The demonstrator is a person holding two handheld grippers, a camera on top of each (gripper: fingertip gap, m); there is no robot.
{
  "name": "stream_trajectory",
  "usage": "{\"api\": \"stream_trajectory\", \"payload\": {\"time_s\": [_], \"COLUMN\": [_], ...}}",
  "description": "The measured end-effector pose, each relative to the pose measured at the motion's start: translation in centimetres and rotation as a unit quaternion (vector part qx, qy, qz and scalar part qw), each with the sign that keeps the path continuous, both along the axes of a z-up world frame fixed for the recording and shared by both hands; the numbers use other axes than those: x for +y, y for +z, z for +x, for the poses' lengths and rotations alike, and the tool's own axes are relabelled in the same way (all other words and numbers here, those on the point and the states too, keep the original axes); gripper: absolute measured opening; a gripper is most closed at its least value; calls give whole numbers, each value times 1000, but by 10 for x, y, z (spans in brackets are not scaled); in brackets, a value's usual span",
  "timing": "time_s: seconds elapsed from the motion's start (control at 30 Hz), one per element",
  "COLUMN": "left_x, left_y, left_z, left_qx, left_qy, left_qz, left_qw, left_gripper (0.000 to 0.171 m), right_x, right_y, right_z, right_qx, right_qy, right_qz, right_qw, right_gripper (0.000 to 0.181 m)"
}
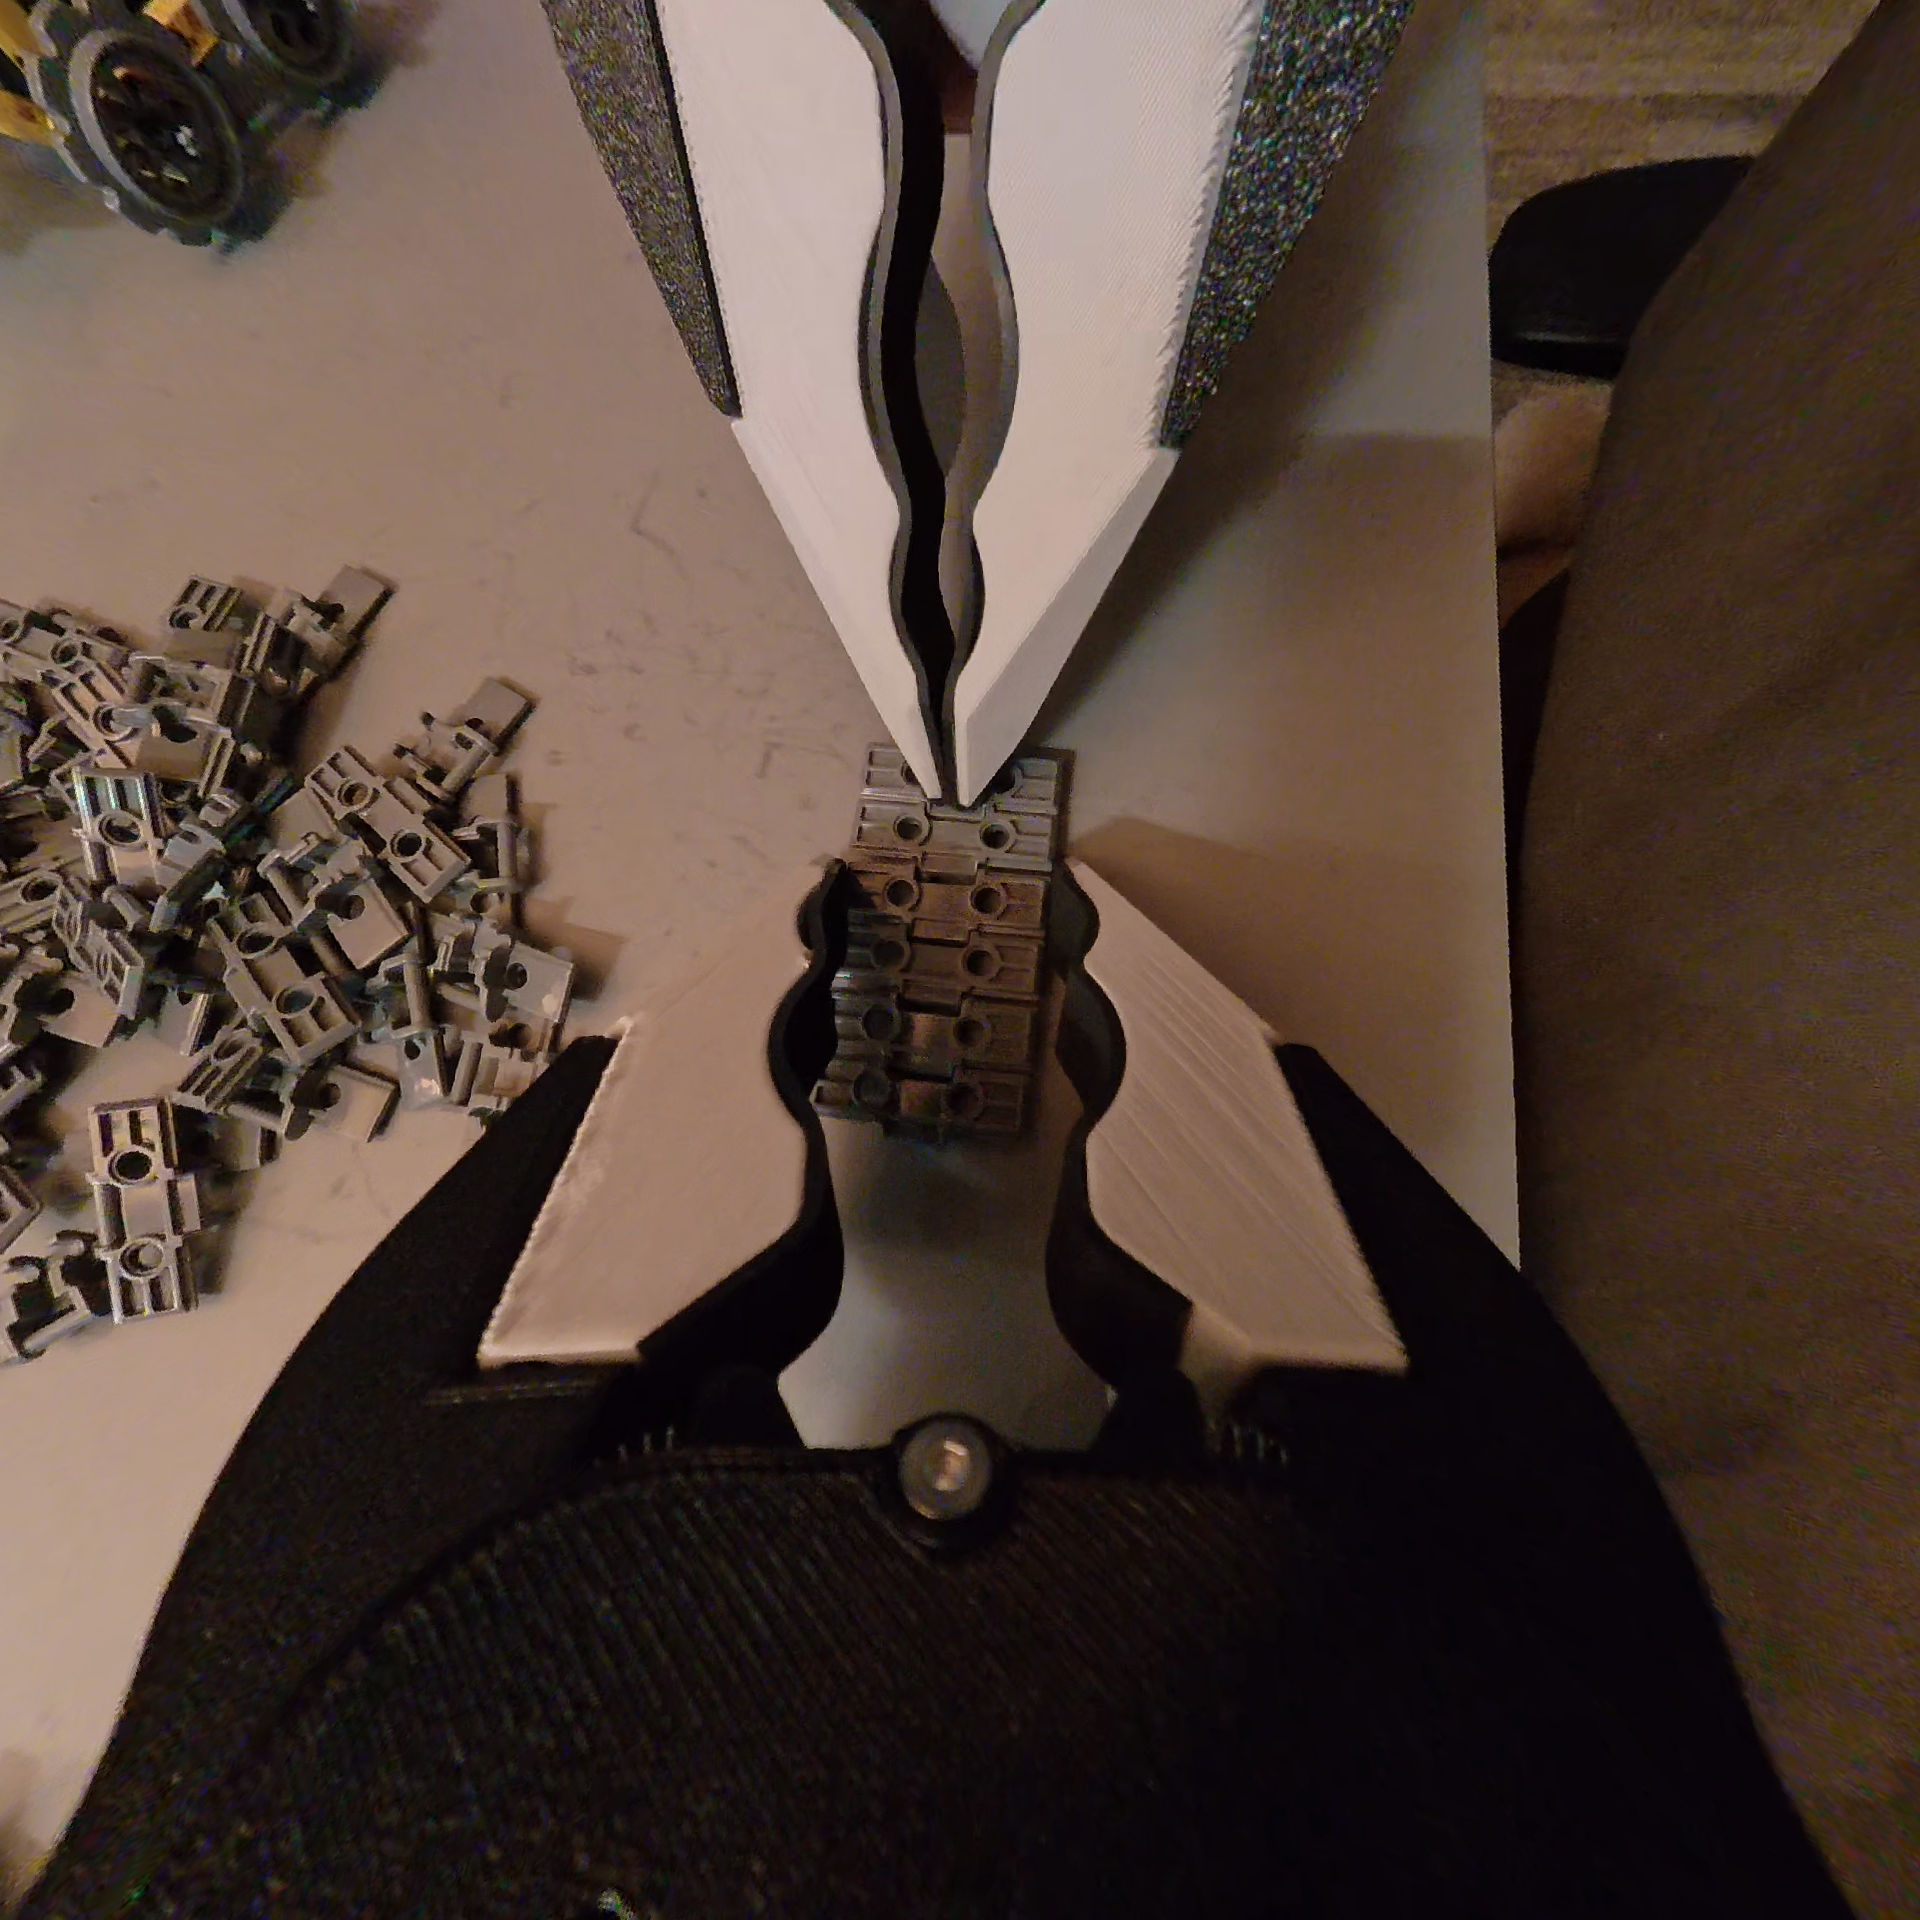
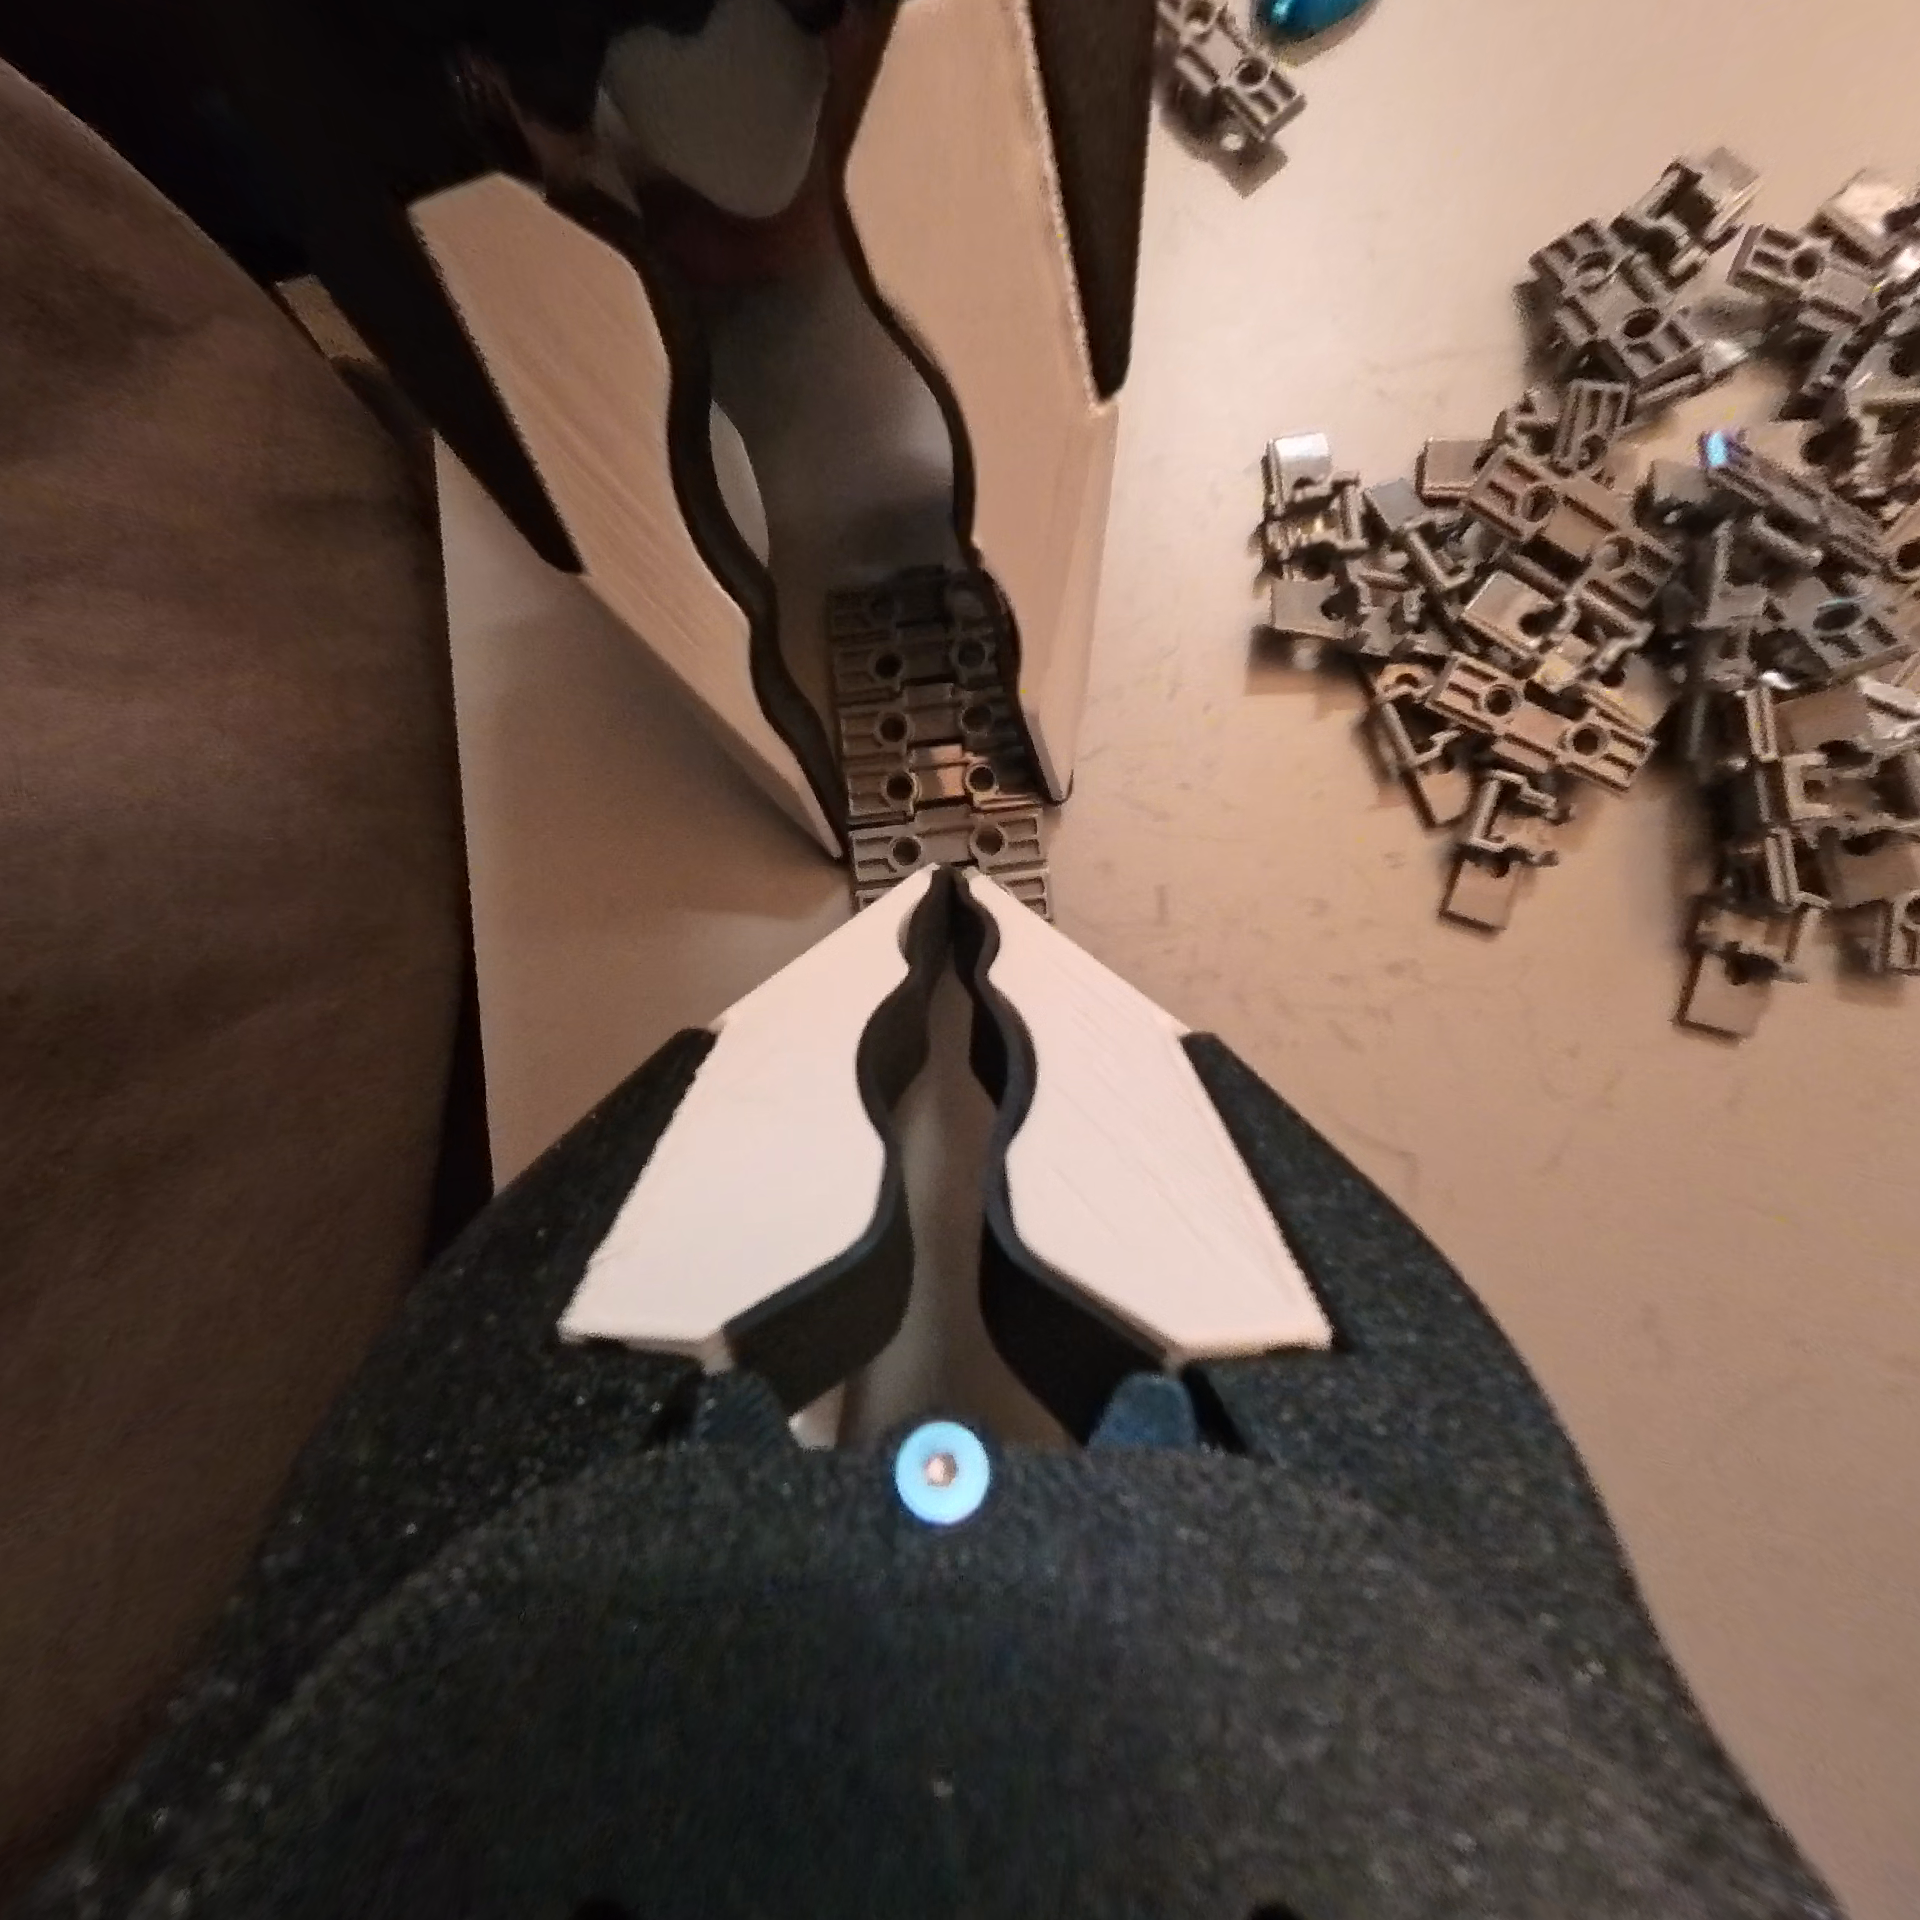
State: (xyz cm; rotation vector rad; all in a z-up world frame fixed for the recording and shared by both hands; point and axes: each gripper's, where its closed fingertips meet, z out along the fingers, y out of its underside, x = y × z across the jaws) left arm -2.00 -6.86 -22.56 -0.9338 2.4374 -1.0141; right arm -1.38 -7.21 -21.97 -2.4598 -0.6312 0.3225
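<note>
A short strip of joined grey track links (image 1: 951,977) lies flat on the pale table (image 1: 520,416) near its edge. My left gripper (image 1: 951,883) straddles the strip and its black pads press on both long sides. My right gripper (image 1: 948,795) comes from the opposite side, jaws shut, tips touching the strip's far end link. In the right wrist view my right gripper (image 2: 951,878) rests its shut tips on the nearest link of the strip (image 2: 914,727), and the left gripper (image 2: 945,821) clamps the strip beyond it.
A pile of loose grey track links (image 1: 208,904) lies left of the strip, also in the right wrist view (image 2: 1662,623). A toy vehicle's black wheels (image 1: 156,125) stand at the far left. Brown fabric (image 1: 1714,935) lies past the table's edge. The tips of both grippers are at nearly the same place.
</note>
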Motion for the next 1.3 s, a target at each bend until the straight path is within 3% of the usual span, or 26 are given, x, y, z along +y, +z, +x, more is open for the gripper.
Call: {"api": "stream_trajectory", "payload": {"time_s": [0.33,0.5,0.7,0.9,1.07,1.3], "left_x": [2,2,14,50,51,51], "left_y": [1,4,32,42,36,36], "left_z": [2,2,12,30,32,32], "left_qx": [2,1,-16,-51,-48,-55], "left_qy": [9,11,54,142,152,148], "left_qz": [-4,-19,-105,-109,-120,-113], "left_qw": [1000,1000,993,982,980,981], "left_gripper": [38,57,59,50,49,48], "right_x": [0,3,12,34,49,51], "right_y": [5,31,28,11,0,-4], "right_z": [3,14,46,75,84,86], "right_qx": [0,72,26,-52,-67,-64], "right_qy": [-9,-47,-98,-143,-146,-134], "right_qz": [41,84,108,130,131,121], "right_qw": [999,993,989,980,978,982], "right_gripper": [4,12,18,24,25,10]}}
